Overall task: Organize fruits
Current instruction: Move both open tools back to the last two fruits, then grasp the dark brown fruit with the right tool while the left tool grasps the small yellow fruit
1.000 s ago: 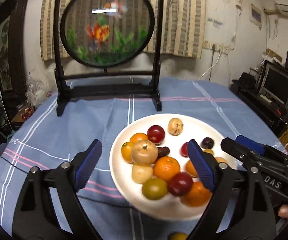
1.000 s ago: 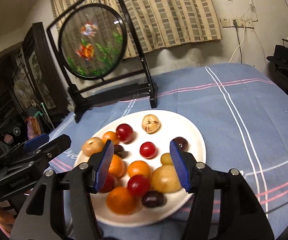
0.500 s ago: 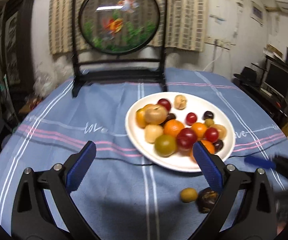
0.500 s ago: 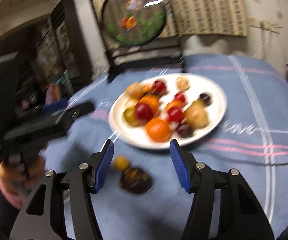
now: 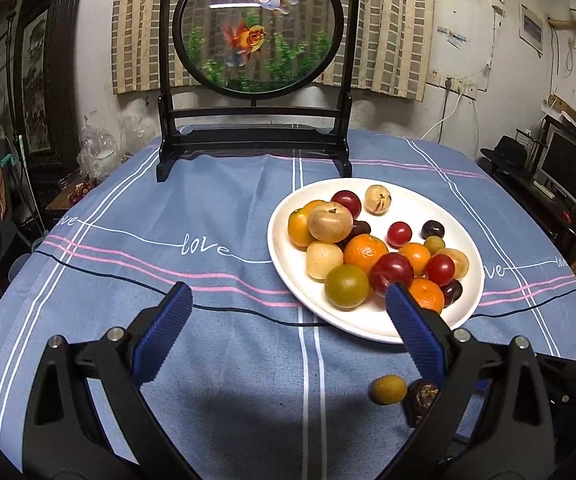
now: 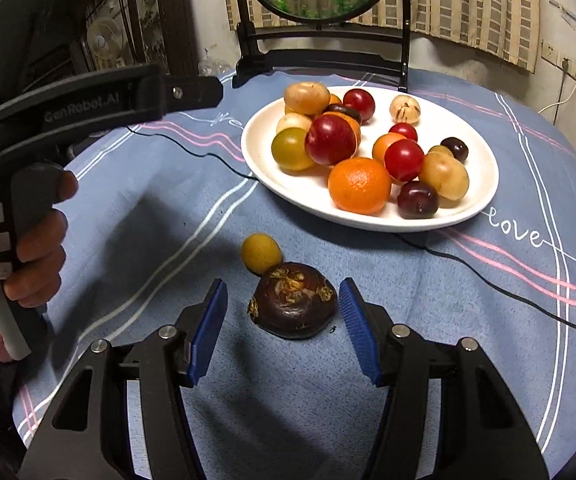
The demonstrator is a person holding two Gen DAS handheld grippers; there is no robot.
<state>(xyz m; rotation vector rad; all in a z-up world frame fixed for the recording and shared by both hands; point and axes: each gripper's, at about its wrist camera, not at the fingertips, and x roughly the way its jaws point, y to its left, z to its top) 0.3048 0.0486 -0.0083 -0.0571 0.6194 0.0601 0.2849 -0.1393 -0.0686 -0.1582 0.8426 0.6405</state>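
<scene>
**Dark fruit between the right tongs, plate of fruit beyond**

Nearest us, the right tongs (image 6: 283, 330) stand spread with a dark brown fruit (image 6: 292, 300) lying on the blue cloth of the desk (image 6: 147, 220) between their blue pads (image 6: 209, 330); we see a gap on each side, so nothing is pinched. Just behind it, touching or nearly so, sits a small yellow fruit (image 6: 261, 253). Our left tongs (image 5: 283, 336) are spread wide over bare cloth, with both loose fruits low by the right-hand finger. A hand (image 6: 35, 236) grips the left tool's handle. Farther back, the white plate (image 6: 484, 184) holds piled oranges, red, green and tan fruits. Beyond it stands a round goldfish screen (image 5: 258, 28)
</scene>
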